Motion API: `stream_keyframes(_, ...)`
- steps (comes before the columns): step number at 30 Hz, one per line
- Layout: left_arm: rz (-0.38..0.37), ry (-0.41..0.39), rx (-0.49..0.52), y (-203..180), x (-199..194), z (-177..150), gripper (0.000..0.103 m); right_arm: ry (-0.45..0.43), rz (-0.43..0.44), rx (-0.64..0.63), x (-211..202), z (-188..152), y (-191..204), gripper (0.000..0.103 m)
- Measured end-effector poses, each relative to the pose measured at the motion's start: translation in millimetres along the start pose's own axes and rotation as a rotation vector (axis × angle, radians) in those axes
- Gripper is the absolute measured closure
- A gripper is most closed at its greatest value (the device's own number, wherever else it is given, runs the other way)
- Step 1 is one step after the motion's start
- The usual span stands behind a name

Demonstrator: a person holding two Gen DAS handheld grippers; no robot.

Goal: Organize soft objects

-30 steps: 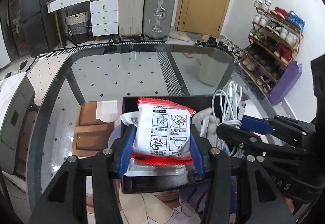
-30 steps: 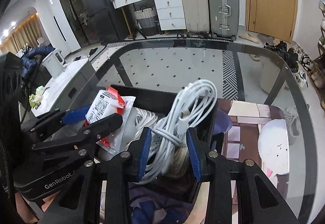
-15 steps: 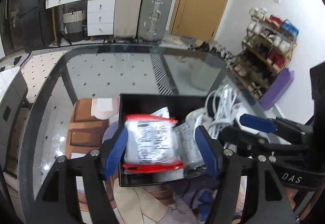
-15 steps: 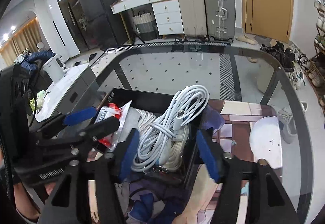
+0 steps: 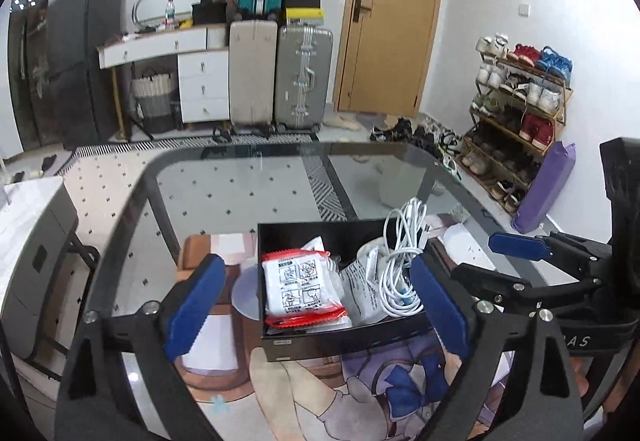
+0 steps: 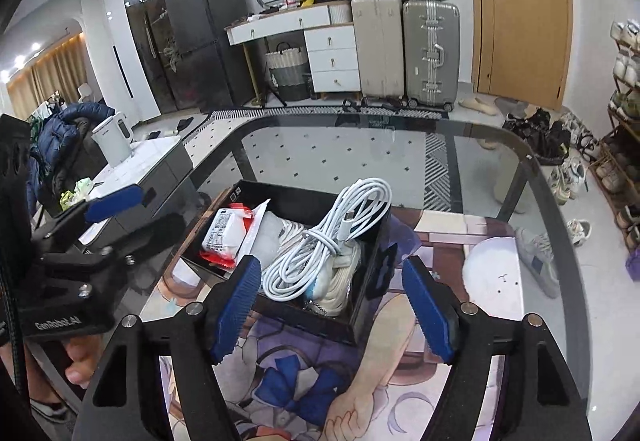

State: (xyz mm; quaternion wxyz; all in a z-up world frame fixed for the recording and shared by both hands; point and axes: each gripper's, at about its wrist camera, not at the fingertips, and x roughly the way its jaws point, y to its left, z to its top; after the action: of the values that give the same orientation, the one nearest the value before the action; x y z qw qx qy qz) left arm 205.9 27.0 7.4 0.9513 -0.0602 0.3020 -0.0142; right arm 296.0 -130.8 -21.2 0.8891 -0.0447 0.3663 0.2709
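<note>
A black open box (image 5: 344,339) (image 6: 362,311) stands on the glass table. In it lie a white packet with red edges (image 5: 300,291) (image 6: 224,231) on the left and a coiled white cable (image 5: 402,265) (image 6: 328,245) on the right, over other white packets and cords. My left gripper (image 5: 316,305) is open and empty, drawn back in front of the box. My right gripper (image 6: 332,301) is open and empty, also just in front of the box. Each gripper shows in the other's view, at the side.
The box rests on an anime-print mat (image 6: 400,361) on the glass table (image 5: 240,177). A white round piece (image 6: 494,273) lies to the right of the box. Suitcases, drawers, a door and a shoe rack stand beyond.
Both grippers opened and let go: the left released the red-edged packet, the right released the white cable, both into the box. Both grippers then pulled back from the box.
</note>
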Motion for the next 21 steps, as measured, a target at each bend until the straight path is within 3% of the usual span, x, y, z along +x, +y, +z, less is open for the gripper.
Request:
stream_keyframes(6,0.072,-0.061,0.035,-2.3,-22.9,-1.3,0.006,-0.036,-0.02,-0.011,-19.8,-6.7,2.9,0.021)
stream_keyframes(16,0.109,-0.159,0.051,-10.3,-58.8,-12.0,0.0,-0.138,-0.026,0.004,-66.8,-21.7,9.7,0.011)
stream_keyframes(21,0.116,-0.19,0.069,-19.7,-75.4,-19.7,0.0,-0.196,-0.076,-0.054,-91.2,-31.0,24.5,0.007)
